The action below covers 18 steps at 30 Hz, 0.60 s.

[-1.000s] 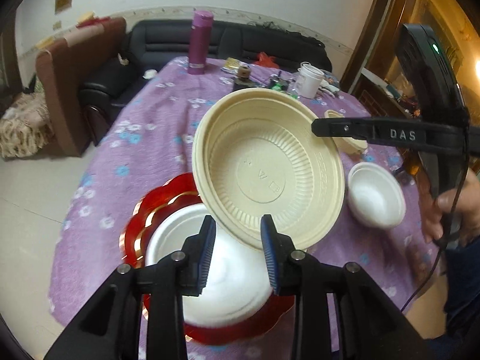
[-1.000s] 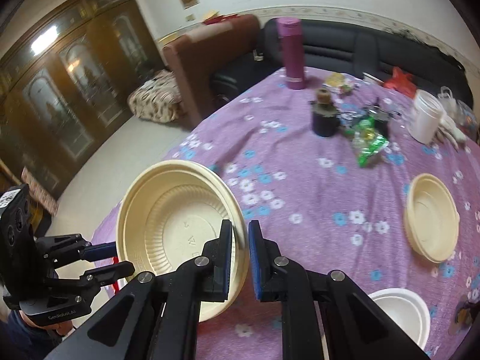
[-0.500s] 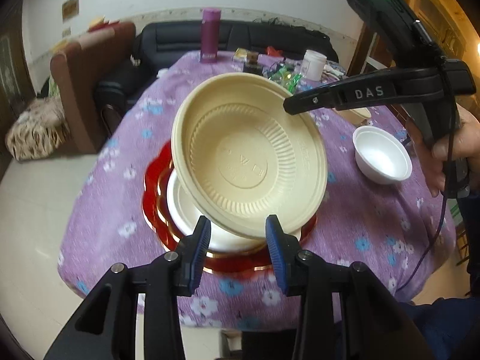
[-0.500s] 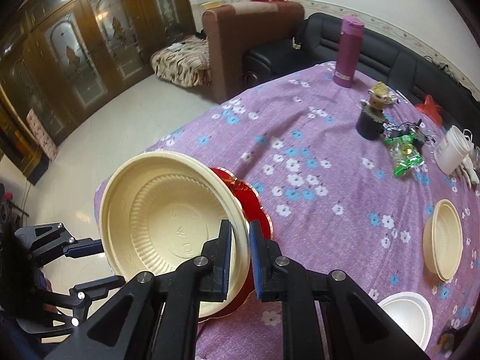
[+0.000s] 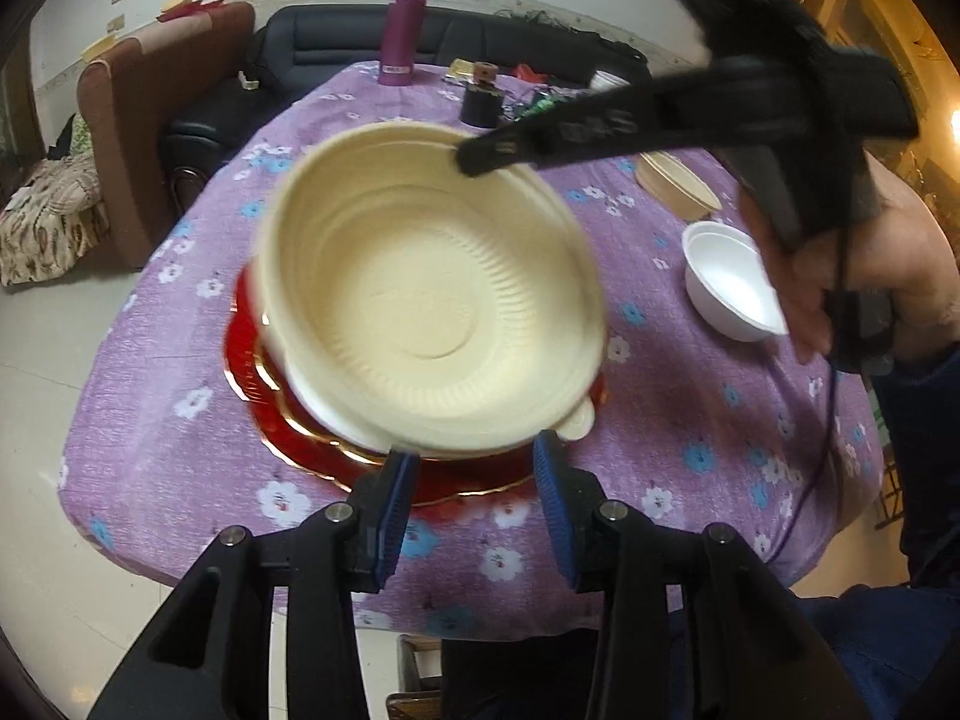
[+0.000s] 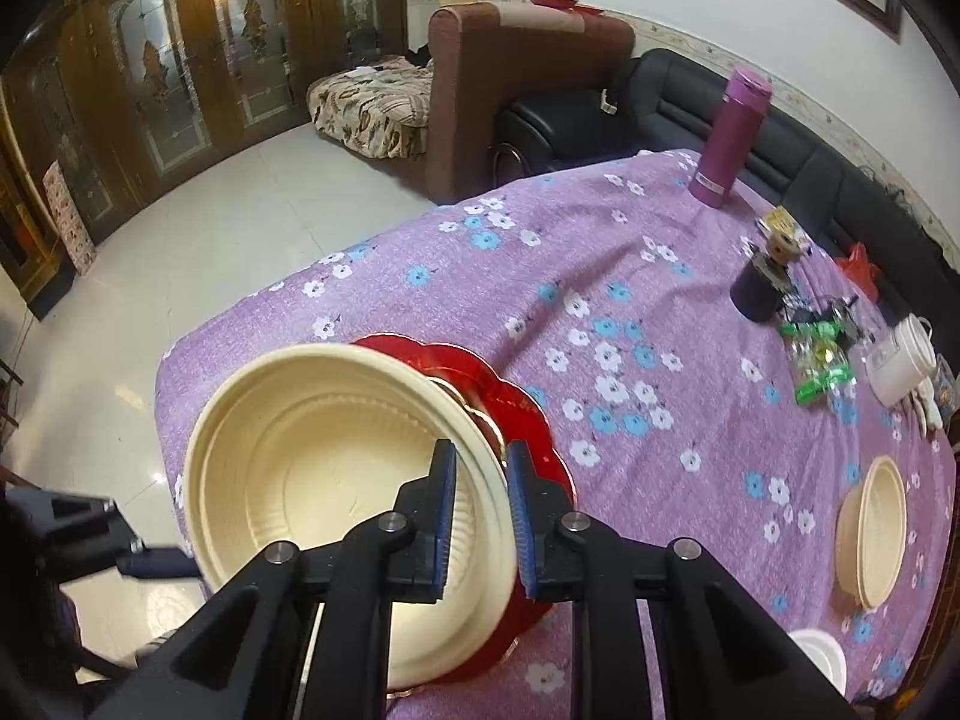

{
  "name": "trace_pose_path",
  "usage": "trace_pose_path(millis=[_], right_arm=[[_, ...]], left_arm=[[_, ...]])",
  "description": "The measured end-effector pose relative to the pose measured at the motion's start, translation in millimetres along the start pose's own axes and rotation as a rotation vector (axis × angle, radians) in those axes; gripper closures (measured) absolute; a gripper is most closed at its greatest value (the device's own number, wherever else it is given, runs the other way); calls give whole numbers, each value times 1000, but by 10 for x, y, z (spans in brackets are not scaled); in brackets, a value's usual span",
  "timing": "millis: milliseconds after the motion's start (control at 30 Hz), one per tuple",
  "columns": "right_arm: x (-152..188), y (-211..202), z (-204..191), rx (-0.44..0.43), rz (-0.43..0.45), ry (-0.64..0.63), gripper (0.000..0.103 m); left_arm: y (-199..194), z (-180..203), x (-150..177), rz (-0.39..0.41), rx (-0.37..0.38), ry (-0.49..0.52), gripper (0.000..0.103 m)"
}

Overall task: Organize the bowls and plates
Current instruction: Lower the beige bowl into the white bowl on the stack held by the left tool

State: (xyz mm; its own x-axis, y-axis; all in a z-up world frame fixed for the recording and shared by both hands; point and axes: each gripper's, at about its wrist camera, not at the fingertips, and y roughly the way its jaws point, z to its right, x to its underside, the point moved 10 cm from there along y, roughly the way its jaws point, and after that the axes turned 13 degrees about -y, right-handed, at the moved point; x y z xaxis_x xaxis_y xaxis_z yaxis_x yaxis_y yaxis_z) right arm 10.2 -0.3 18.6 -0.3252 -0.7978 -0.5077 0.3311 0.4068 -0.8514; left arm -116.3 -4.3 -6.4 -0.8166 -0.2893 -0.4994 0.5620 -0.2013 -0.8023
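Note:
A large cream plastic plate (image 5: 432,312) sits on a white plate (image 5: 576,423) stacked on a red scalloped plate (image 5: 288,426) near the table's front edge. My right gripper (image 6: 480,501) has its jaws parted around the cream plate's (image 6: 312,450) rim, loosely, with a gap on each side. It reaches in from the upper right in the left wrist view (image 5: 480,162). My left gripper (image 5: 474,504) is open and empty just in front of the stack. The red plate (image 6: 510,402) shows behind the cream plate in the right wrist view.
A white bowl (image 5: 729,282) and a smaller cream plate (image 5: 675,183) lie to the right on the purple flowered tablecloth (image 5: 180,360). A purple flask (image 5: 405,30), a dark jar (image 5: 480,99) and a white cup (image 6: 900,360) stand at the far end. A sofa is behind.
The cream plate came down from a tilt and now lies flat on the stack. The right jaws have opened from a tight grip on its rim. The left gripper stayed open.

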Motion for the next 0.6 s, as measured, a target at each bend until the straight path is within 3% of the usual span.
trace_pose_path(millis=[67, 200, 600], right_arm=[[-45, 63, -79, -24, -4, -14, 81], [-87, 152, -169, 14, -16, -60, 80], [-124, 292, -157, -3, -11, -34, 78]], left_arm=[[21, 44, 26, -5, 2, 8, 65], [99, 26, 72, -21, 0, 9, 65], [124, -15, 34, -13, 1, 18, 63]])
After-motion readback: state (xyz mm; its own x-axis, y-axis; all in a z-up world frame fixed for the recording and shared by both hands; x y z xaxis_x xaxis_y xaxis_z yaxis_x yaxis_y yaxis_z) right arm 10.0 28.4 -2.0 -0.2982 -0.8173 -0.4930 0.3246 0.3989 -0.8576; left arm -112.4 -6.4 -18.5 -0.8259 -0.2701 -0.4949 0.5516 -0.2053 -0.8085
